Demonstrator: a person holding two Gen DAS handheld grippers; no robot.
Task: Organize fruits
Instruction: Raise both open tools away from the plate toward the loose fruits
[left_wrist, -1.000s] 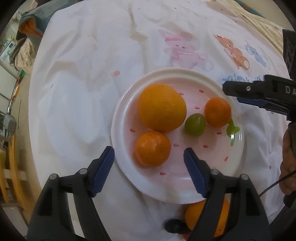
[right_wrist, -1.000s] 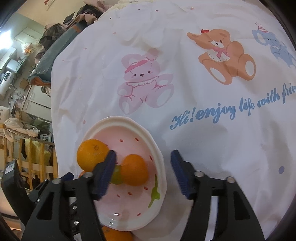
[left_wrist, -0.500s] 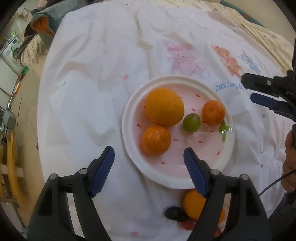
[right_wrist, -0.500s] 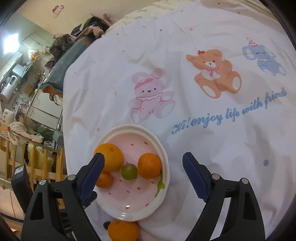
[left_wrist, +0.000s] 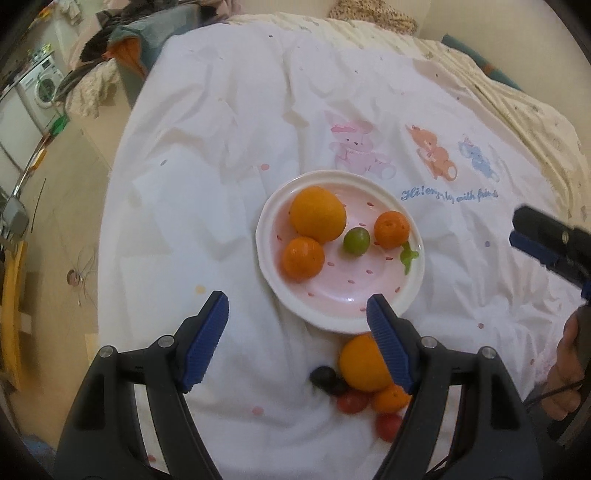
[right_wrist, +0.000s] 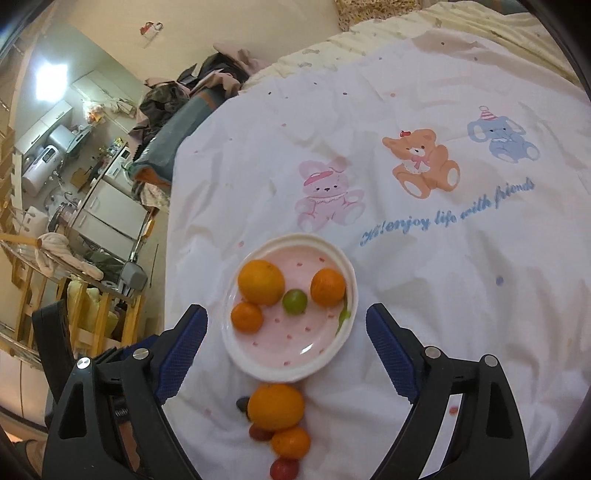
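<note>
Four fruits are seen on the plate (left_wrist: 334, 314); the loose pile (left_wrist: 364, 363) lies at its 6 o'clock. Both the left claw (left_wrist: 297, 339) and right claw (right_wrist: 286, 349) are held wide, empty. Next, a loose fruit must be gripped.

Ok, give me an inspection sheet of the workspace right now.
Surface: white cartoon-print bedsheet, wrinkled.
Job's things: pink-and-white round plate holding large orange, two small mandarins, one green grape; loose fruit pile beside plate on the sheet.
Clutter: nothing seen.
Grippers: left hand-held gripper open, empty; right hand-held gripper open, empty, jaws just widened.
Cables: thin black cable near the hand.
Surroundings: washing machine, clothes pile.
</note>
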